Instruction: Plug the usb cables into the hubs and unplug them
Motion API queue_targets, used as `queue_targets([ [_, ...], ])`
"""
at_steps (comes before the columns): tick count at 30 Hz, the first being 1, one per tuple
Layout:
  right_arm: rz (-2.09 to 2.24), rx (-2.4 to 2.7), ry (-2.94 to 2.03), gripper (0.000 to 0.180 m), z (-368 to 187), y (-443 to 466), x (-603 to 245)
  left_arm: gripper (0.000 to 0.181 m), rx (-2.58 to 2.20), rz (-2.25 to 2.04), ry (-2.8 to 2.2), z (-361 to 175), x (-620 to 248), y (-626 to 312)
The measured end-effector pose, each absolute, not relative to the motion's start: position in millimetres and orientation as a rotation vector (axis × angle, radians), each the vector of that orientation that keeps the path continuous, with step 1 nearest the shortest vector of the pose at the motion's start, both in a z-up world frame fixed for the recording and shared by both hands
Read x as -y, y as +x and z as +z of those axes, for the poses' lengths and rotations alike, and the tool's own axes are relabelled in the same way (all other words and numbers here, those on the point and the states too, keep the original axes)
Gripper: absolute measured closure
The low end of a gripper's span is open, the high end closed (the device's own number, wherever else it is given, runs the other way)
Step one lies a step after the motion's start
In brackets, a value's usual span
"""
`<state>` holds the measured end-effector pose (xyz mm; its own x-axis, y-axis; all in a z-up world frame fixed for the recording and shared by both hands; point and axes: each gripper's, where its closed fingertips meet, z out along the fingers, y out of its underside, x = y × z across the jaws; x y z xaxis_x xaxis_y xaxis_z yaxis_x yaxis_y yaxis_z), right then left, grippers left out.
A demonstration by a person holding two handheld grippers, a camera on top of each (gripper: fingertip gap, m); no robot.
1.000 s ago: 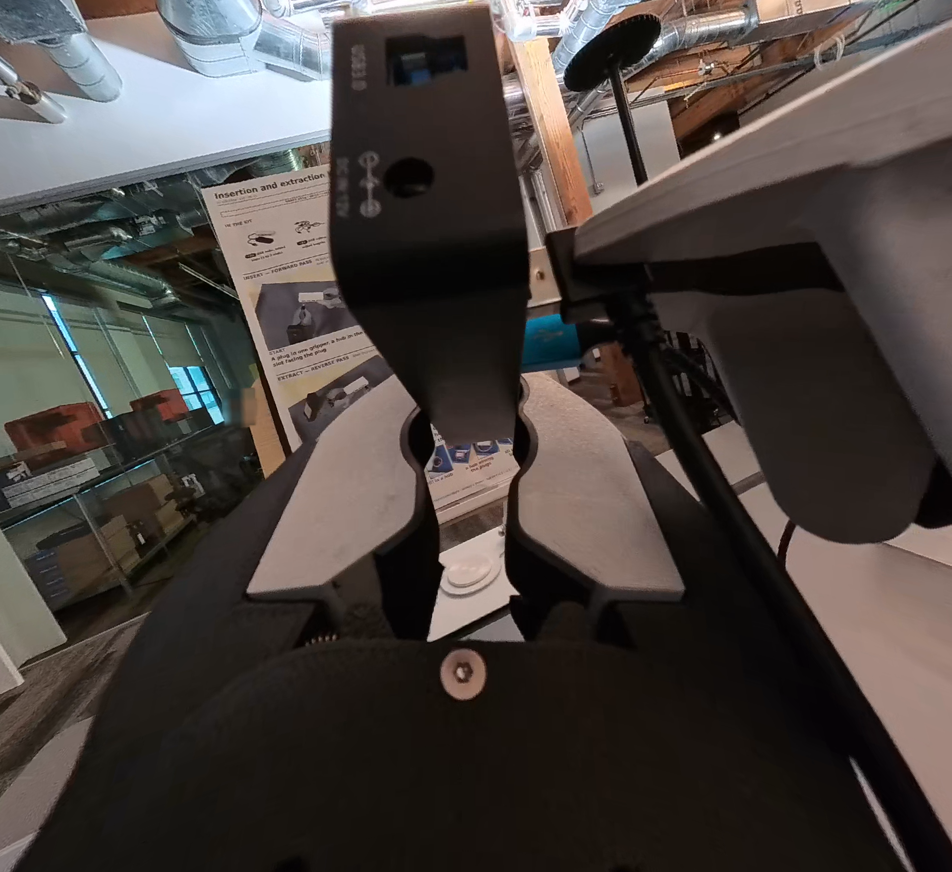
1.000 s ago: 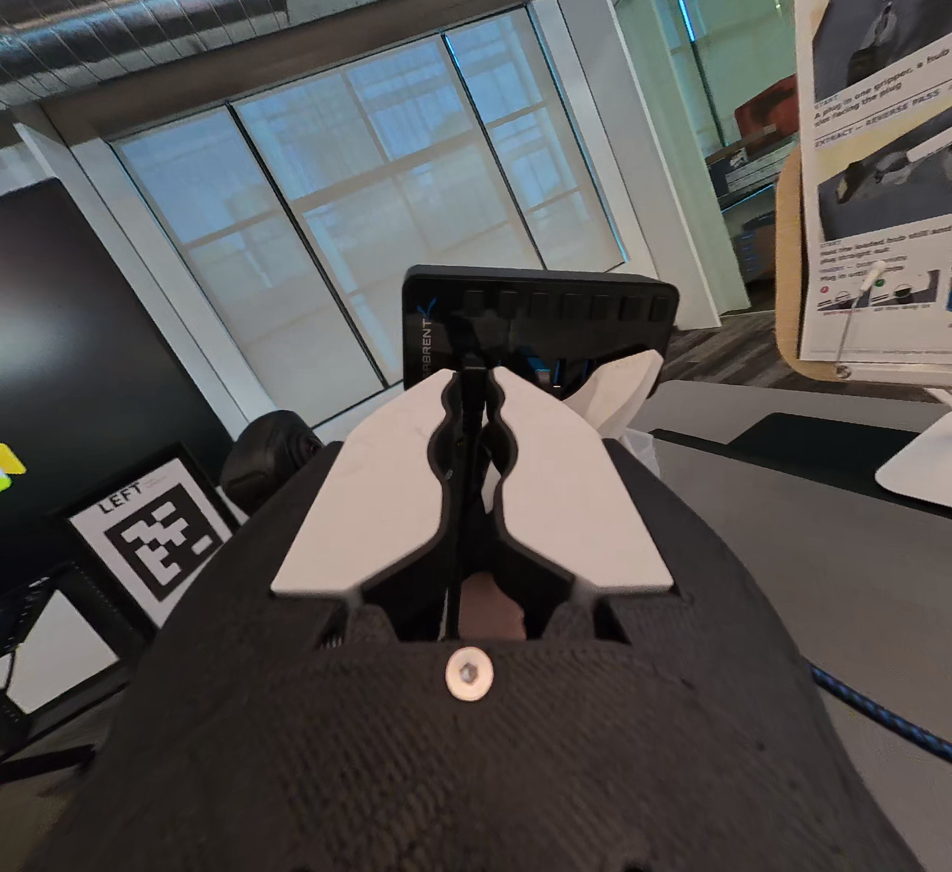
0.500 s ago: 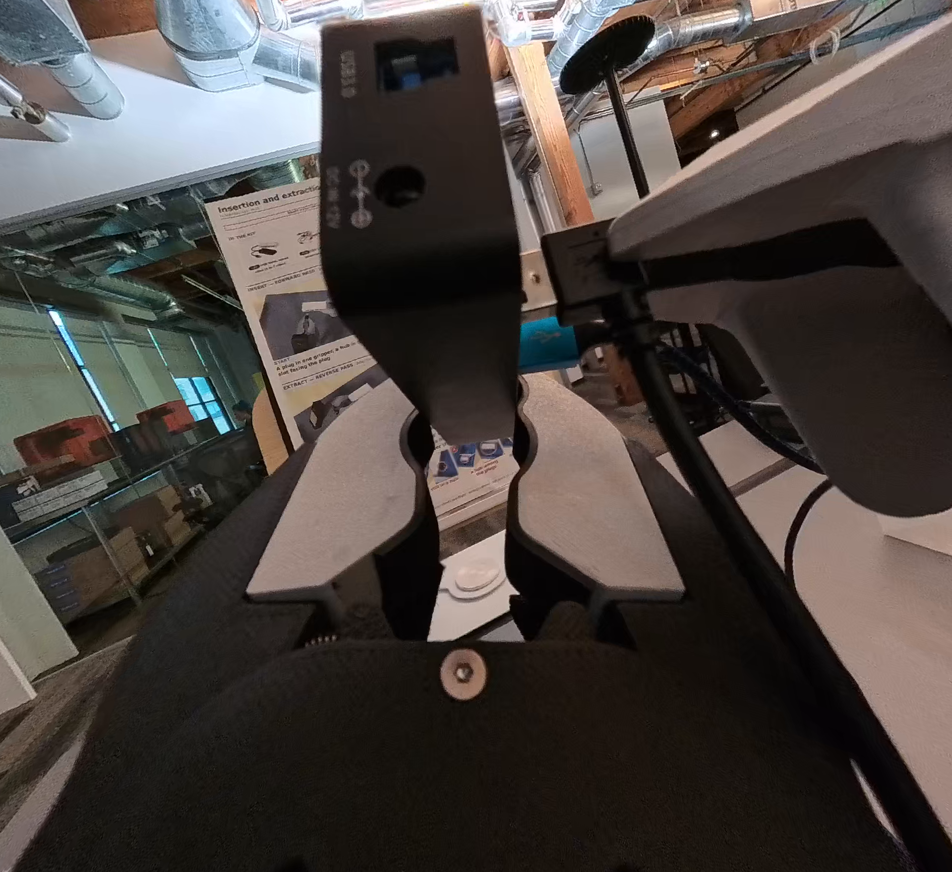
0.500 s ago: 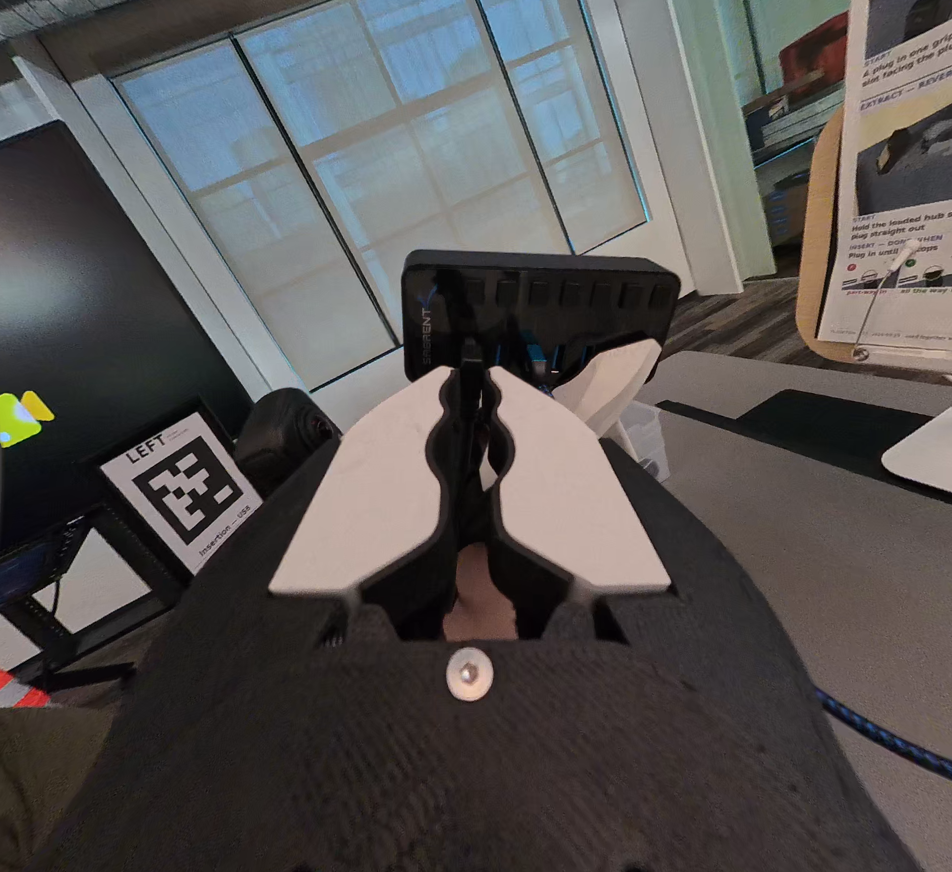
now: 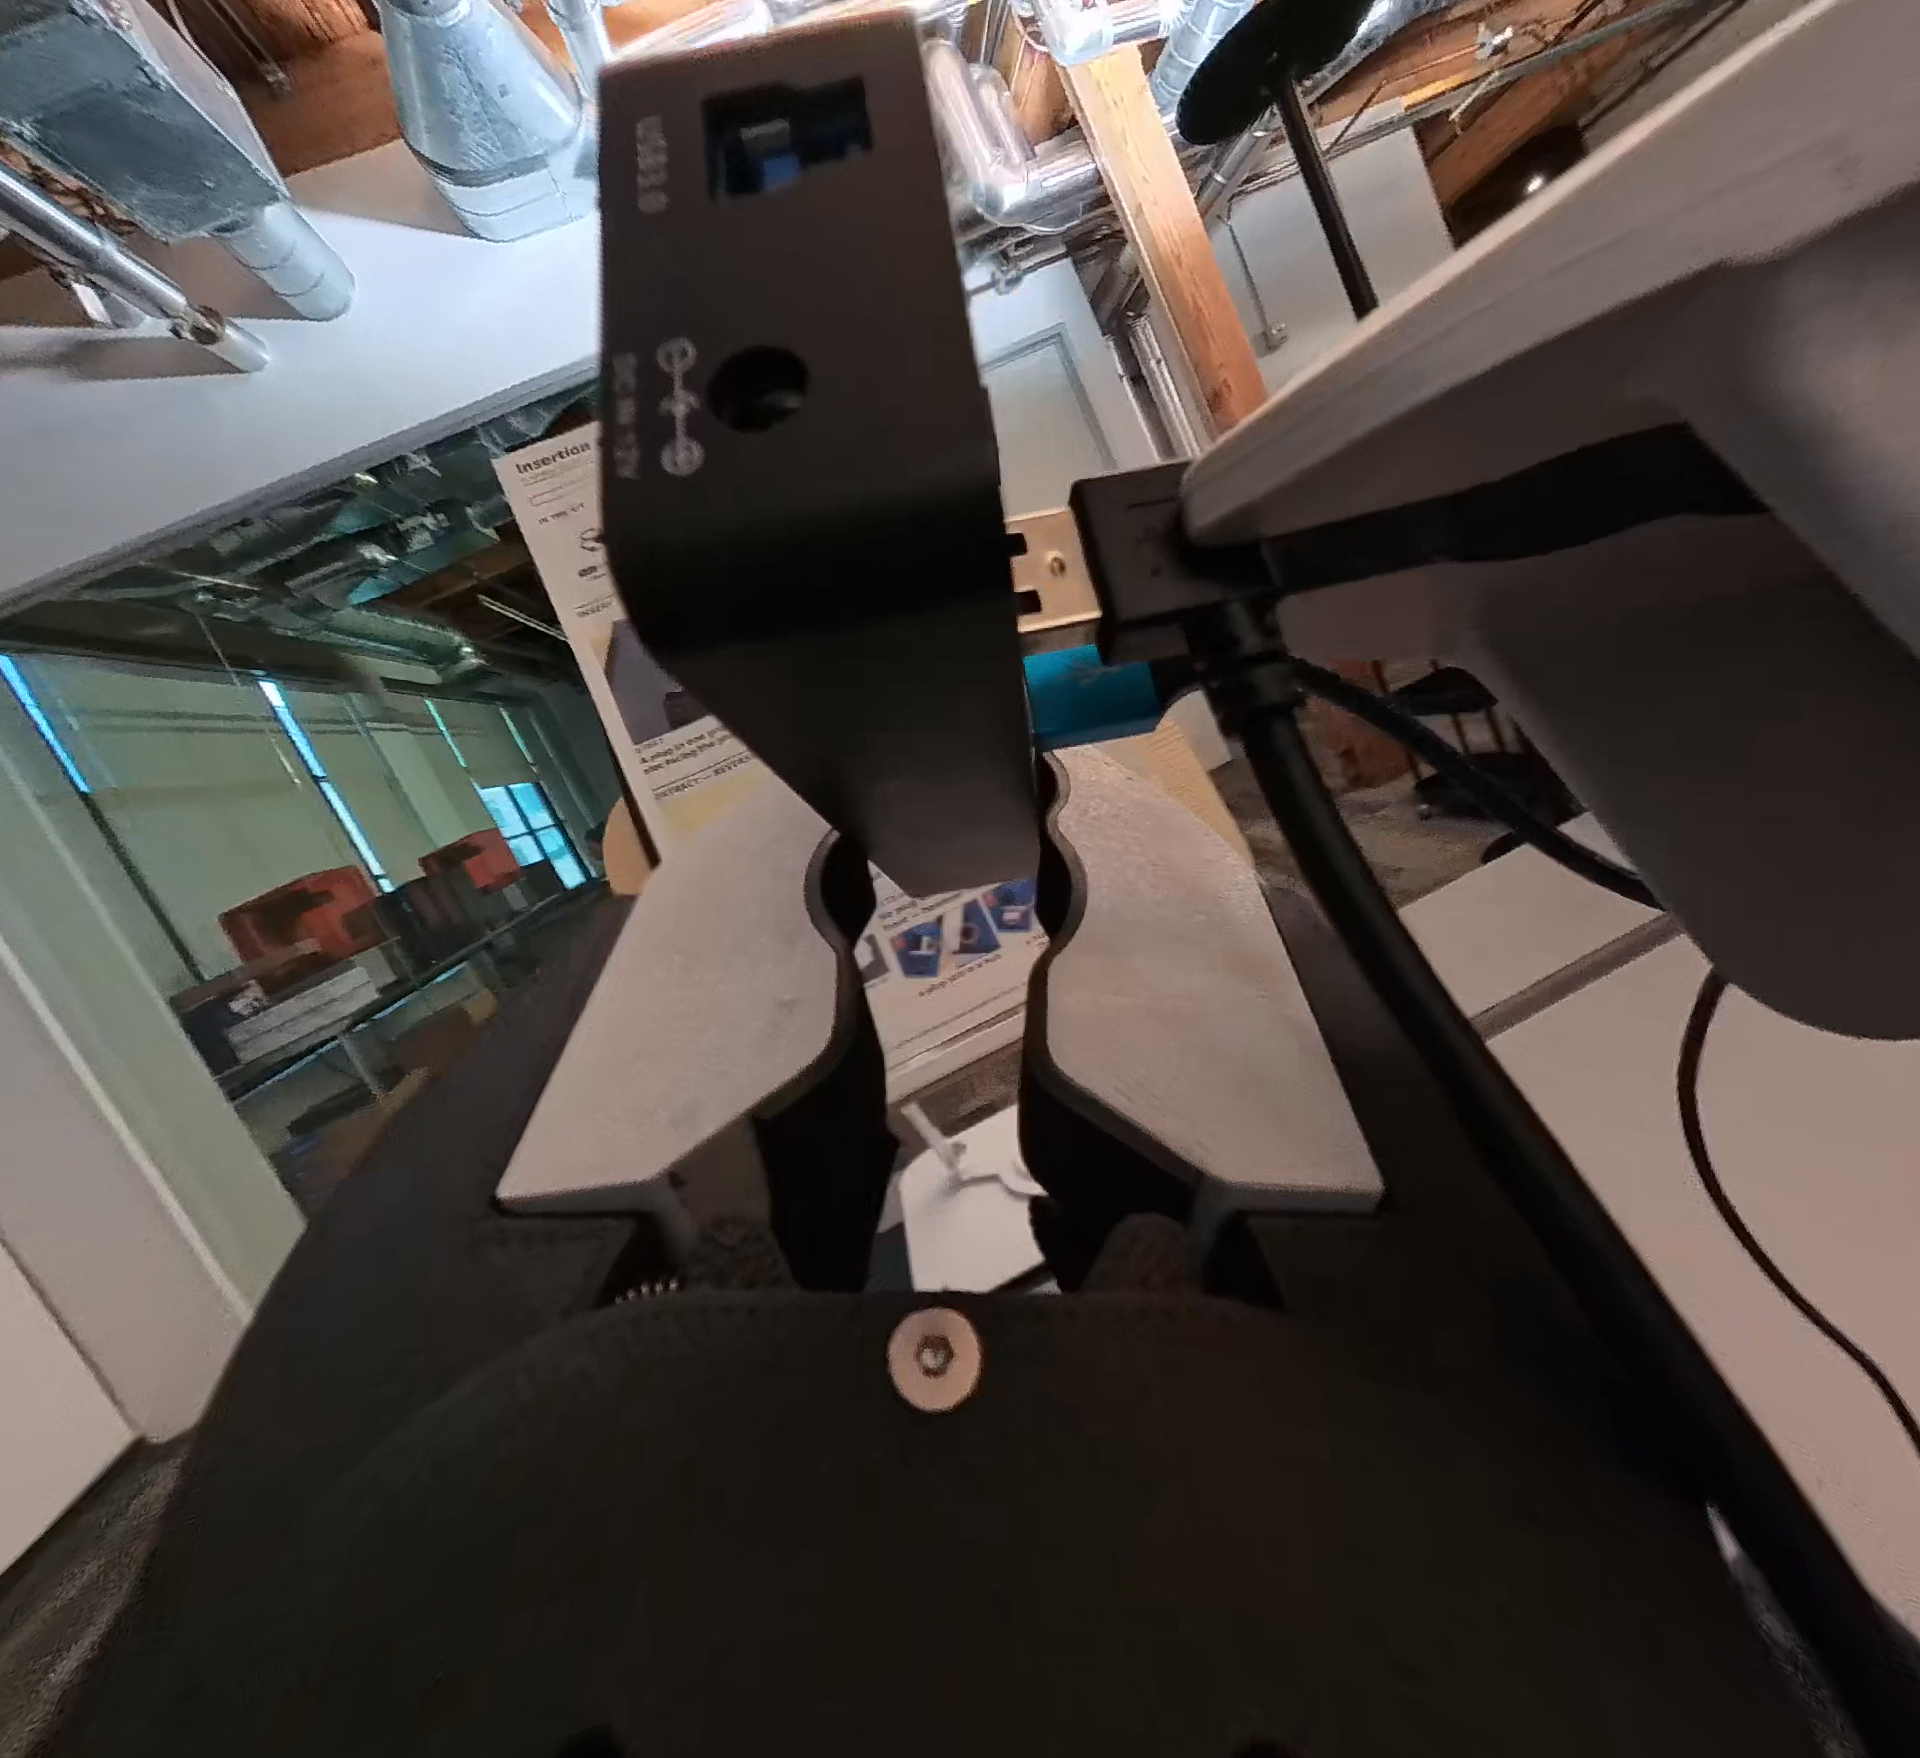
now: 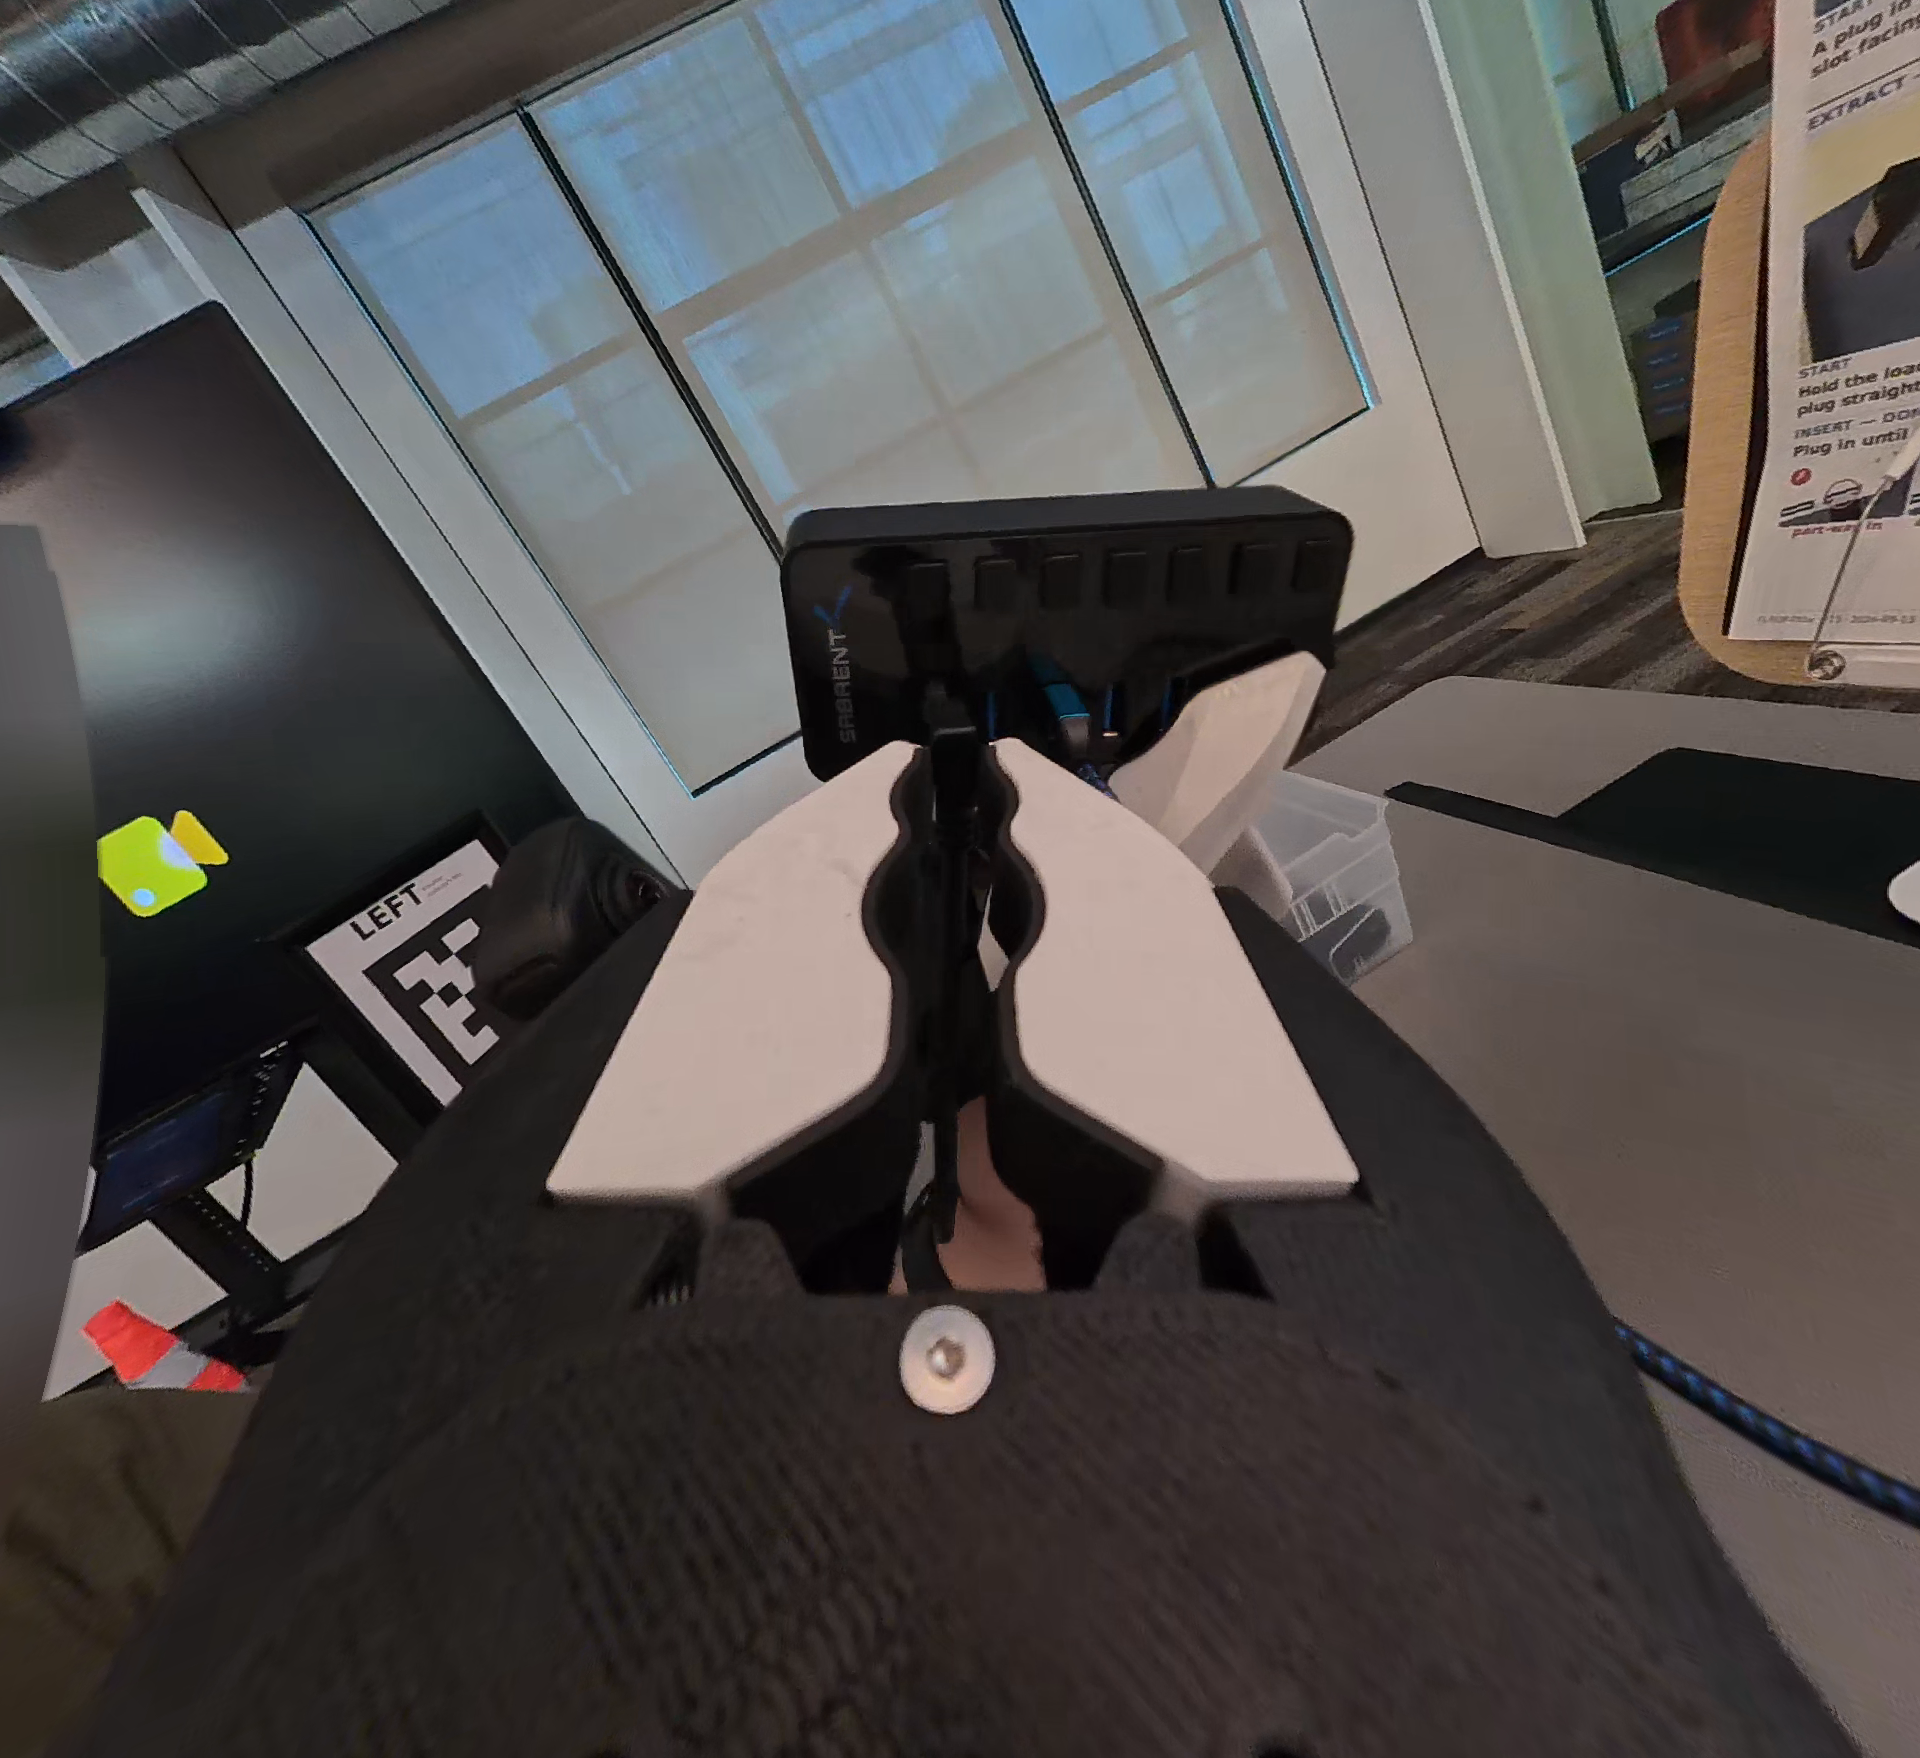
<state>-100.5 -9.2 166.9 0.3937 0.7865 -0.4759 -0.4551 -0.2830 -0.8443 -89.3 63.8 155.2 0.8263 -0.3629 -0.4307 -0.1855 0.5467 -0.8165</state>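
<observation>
The USB hub [image 6: 1060,628] just past the right gripper [image 6: 951,758] is glossy black plastic, while that claw's fingers [image 6: 790,970] look like matt white plastic with a slightly grainy face. Over the left gripper [image 5: 940,835] it's shiny metal ducts [image 5: 457,46] on bare wooden beams [image 5: 1164,202], and the plug [image 5: 1049,565] beside the hub has a bright metal tip. The table [image 6: 1621,1033] to the right is smooth matt grey.

Two flat pale-grey fingers [image 5: 717,1012] with wavy black-edged inner profiles, mounted on a matte black textured housing [image 5: 935,1552]. One silver hex-socket screw [image 5: 934,1389] centred just below the finger roots. Same build on the right gripper [image 6: 948,773]: whiter fingers [image 6: 769,1002], black ribbed body, identical screw [image 6: 945,1360].
</observation>
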Motion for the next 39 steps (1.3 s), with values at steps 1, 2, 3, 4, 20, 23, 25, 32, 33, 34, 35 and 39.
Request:
queue_targets([
  [1, 1.246, 0.325, -1.398, 0.171, 167, -101, 9, 0.154, -0.62, -0.097, -1.001, 155, -64, -91],
  [2, 1.259, 0.326, -1.398, 0.171, 167, -101, 9, 0.154, -0.619, -0.083, -0.998, 156, -64, -91],
  [3, 1.269, 0.321, -1.395, 0.172, 167, -101, 9, 0.154, -0.62, -0.07, -1.001, 156, -65, -92],
  [4, 1.269, 0.315, -1.393, 0.172, 167, -101, 9, 0.154, -0.621, -0.062, -1.007, 155, -66, -92],
  [20, 1.325, 0.351, -1.39, 0.171, 167, -104, 11, 0.155, -0.684, -0.125, -1.0, 152, -61, -82],
  [23, 1.277, 0.392, -1.397, 0.171, 168, -99, 11, 0.155, -0.712, -0.054, -0.982, 155, -59, -82],
  [25, 1.262, 0.405, -1.389, 0.171, 170, -97, 13, 0.155, -0.743, -0.042, -0.983, 156, -56, -80],
  [32, 1.361, 0.409, -1.392, 0.172, 169, -96, 18, 0.154, -0.828, -0.054, -0.943, 150, -50, -71],
  [33, 1.365, 0.415, -1.395, 0.172, 169, -97, 20, 0.154, -0.829, -0.064, -0.937, 151, -49, -71],
  [34, 1.361, 0.415, -1.394, 0.172, 169, -98, 20, 0.154, -0.829, -0.066, -0.937, 151, -48, -72],
  [35, 1.351, 0.412, -1.391, 0.171, 170, -98, 20, 0.154, -0.825, -0.076, -0.935, 152, -48, -72],
  [39, 1.331, 0.403, -1.355, 0.171, 174, -101, 19, 0.154, -0.768, -0.148, -0.919, 158, -48, -74],
])
